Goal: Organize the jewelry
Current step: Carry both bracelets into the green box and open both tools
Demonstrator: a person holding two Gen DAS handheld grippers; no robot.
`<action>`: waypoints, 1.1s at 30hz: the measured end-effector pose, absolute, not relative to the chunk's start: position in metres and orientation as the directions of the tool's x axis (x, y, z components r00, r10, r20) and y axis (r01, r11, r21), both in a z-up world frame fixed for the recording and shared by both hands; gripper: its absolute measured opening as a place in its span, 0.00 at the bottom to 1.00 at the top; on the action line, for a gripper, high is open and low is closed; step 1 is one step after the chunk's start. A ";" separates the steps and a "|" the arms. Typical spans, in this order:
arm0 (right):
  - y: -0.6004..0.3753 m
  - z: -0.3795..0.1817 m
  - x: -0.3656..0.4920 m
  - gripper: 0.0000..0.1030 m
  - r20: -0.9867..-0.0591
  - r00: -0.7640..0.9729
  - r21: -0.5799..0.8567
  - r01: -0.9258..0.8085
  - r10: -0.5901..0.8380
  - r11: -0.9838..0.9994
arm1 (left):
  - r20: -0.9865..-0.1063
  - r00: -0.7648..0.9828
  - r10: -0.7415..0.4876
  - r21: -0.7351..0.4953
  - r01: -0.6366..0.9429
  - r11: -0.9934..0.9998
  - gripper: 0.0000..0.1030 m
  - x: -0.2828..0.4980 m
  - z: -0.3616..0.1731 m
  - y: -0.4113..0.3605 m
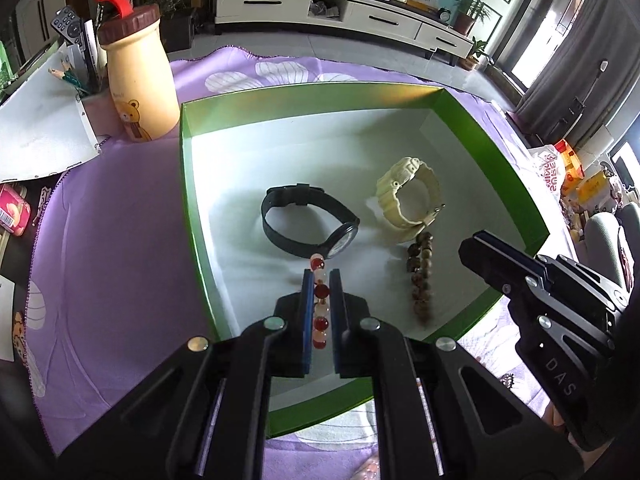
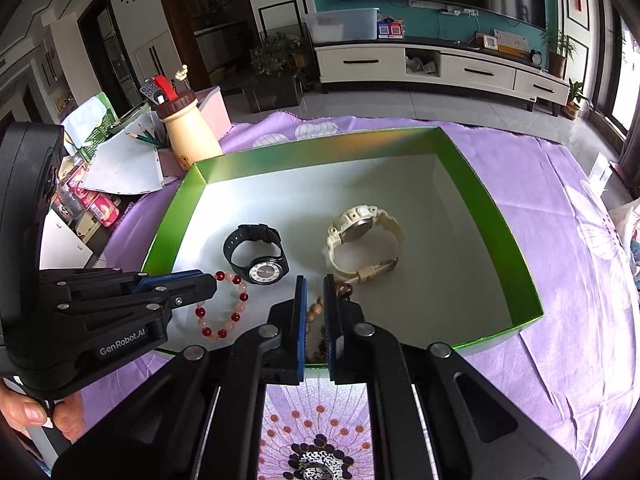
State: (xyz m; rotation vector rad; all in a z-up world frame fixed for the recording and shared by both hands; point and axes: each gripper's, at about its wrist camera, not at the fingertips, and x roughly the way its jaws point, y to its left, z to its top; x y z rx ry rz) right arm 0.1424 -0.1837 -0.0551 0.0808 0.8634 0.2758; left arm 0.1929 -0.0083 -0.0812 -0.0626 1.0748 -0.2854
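Jewelry is being laid into the green box on the purple cloth: a black watch and a cream watch already lie on its pale floor, near each other but apart. The left gripper is clamped nearly shut on a red and pink bead bracelet, whose loop hangs low over the near left part of the box, just beside the black watch's face. The right gripper has its jaws only a sliver apart around a brown bead bracelet; whether the pads press on it I cannot tell, and the strand hangs over the near edge of the floor, just below the cream watch.

Judging by this, the step is setting both bracelets down. To do it well, lower each until the beads rest on the floor, then open, so the loops do not roll or flop onto a watch. Keep the red loop clear of the watch face, and lift straight out so no bead snags a finger.
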 end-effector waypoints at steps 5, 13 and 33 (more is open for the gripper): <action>-0.187 -0.059 0.142 0.12 -0.740 0.615 0.192 -0.195 0.272 0.962 | -0.859 0.442 -0.258 -0.191 0.192 0.963 0.07 0.193 -0.086 -0.005; -0.187 -0.059 0.138 0.14 -0.739 0.616 0.193 -0.194 0.272 0.962 | -0.862 0.475 -0.178 -0.095 0.195 0.976 0.07 0.193 -0.087 -0.006; -0.204 -0.044 0.110 0.24 -0.706 0.646 0.231 -0.177 0.290 0.957 | -0.810 0.571 -0.135 -0.027 0.193 0.981 0.40 0.189 -0.062 0.009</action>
